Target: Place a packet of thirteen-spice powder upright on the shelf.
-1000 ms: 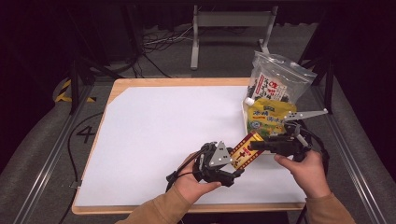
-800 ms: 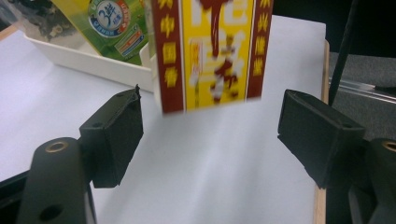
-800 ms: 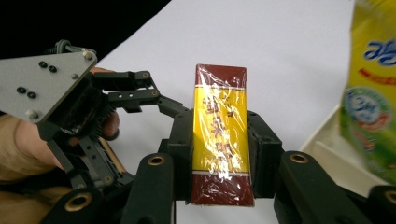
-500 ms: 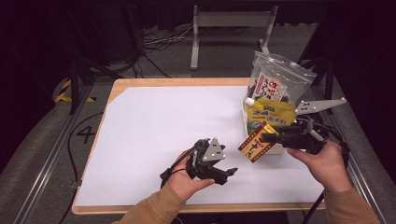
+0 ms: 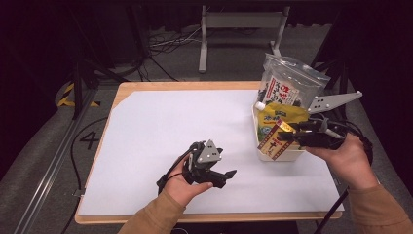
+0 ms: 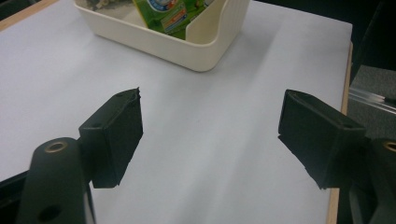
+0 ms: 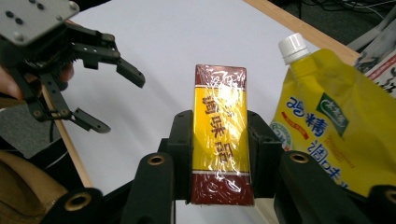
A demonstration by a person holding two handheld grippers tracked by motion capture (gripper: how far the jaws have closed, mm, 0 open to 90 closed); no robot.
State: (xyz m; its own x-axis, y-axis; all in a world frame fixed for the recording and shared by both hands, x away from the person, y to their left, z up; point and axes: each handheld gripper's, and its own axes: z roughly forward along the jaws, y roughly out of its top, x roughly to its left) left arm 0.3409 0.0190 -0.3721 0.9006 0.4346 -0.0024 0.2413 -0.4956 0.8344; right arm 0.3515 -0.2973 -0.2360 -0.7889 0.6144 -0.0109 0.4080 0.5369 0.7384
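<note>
A yellow and maroon wrapped box (image 5: pixel 274 141) (image 7: pixel 219 135) is pinched across its width by my right gripper (image 5: pixel 288 137) (image 7: pixel 219 142), which is shut on it. The box hangs tilted at the front left of the cream bin (image 5: pixel 285 156). In the bin stands a yellow spouted pouch (image 5: pixel 281 114) (image 7: pixel 327 130) with a white cap. My left gripper (image 5: pixel 228 176) (image 6: pixel 210 126) (image 7: pixel 105 95) is low over the white table surface, left of the bin. Its jaws are open with nothing between them.
A clear bag (image 5: pixel 291 85) with a red and white packet stands at the back of the bin. The bin's corner (image 6: pixel 205 46), with a green pouch (image 6: pixel 170 16) inside, lies ahead of the left gripper. The white sheet (image 5: pixel 175 126) covers the wooden table; its front edge (image 5: pixel 219 217) is near.
The right gripper has lifted the box up and to the right, toward the bin. The left gripper has drawn back to the left, away from the box.
</note>
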